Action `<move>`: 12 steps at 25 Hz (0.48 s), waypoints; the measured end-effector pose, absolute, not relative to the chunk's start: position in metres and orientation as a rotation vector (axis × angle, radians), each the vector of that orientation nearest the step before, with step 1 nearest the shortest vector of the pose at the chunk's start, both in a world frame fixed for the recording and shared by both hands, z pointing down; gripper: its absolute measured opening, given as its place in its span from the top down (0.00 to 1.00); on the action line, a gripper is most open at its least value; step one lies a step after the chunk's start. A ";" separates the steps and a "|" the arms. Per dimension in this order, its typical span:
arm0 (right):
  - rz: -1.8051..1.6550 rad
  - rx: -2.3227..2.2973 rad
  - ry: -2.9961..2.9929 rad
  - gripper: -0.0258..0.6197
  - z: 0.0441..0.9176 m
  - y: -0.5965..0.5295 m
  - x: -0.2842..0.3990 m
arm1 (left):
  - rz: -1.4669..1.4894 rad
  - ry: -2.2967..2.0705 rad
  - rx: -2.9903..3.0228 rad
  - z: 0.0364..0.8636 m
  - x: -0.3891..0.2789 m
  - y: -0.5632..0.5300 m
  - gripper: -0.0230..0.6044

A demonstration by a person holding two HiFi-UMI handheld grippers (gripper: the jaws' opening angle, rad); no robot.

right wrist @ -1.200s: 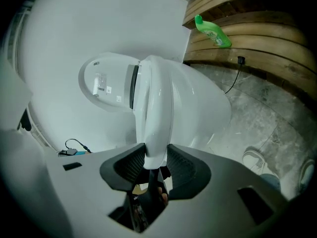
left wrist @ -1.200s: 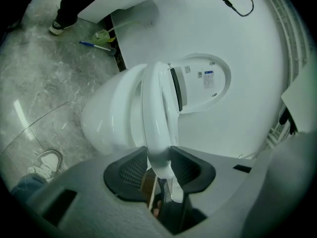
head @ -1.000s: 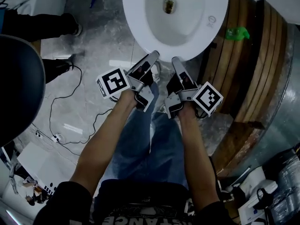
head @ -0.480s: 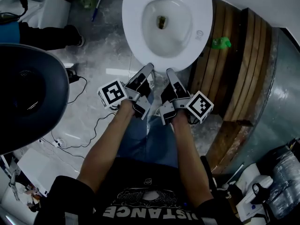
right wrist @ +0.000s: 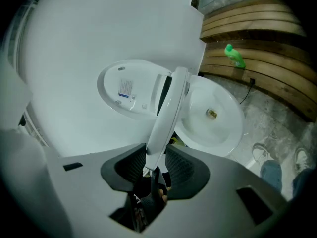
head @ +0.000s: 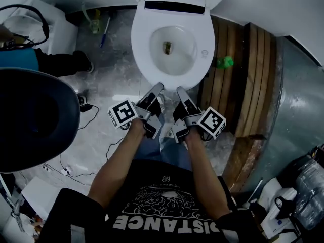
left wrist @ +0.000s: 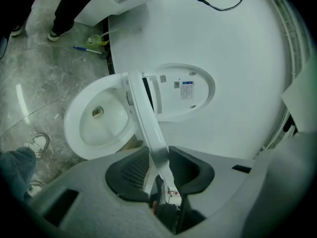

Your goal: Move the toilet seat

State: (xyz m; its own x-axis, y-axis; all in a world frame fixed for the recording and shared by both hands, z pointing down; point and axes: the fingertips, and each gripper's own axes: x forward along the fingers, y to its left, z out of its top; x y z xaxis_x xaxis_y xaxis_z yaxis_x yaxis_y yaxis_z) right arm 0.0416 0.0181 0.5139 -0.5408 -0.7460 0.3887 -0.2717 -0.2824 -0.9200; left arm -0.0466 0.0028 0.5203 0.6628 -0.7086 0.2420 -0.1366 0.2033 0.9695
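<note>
My left gripper (left wrist: 157, 163) and right gripper (right wrist: 155, 163) each pinch the front rim of the toilet seat (left wrist: 141, 108). Their jaws have just been closing on it. The seat stands tilted up above the toilet bowl (left wrist: 72, 133).

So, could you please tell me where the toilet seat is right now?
The toilet seat is partly raised, edge-on in both gripper views between the bowl and the upright lid, its front edge clamped in the left gripper and right gripper.

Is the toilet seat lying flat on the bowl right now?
No, the left gripper view shows the toilet seat tilted up off the bowl.
</note>
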 end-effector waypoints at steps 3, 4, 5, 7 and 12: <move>-1.843 -1.239 1.639 0.76 0.488 0.010 0.036 | -0.464 -0.773 1.354 0.498 -0.050 -0.004 0.75; -1.834 -1.239 1.647 0.76 0.480 0.007 0.036 | -0.466 -0.766 1.358 0.490 -0.049 -0.007 0.75; -1.827 -1.237 1.653 0.76 0.473 0.002 0.038 | -0.463 -0.761 1.362 0.483 -0.047 -0.012 0.75; -1.825 -1.237 1.654 0.76 0.462 -0.009 0.045 | -0.442 -0.756 1.372 0.473 -0.040 -0.024 0.75; -1.795 -1.263 1.660 0.76 0.443 -0.037 0.057 | -0.378 -0.732 1.415 0.455 -0.029 -0.053 0.76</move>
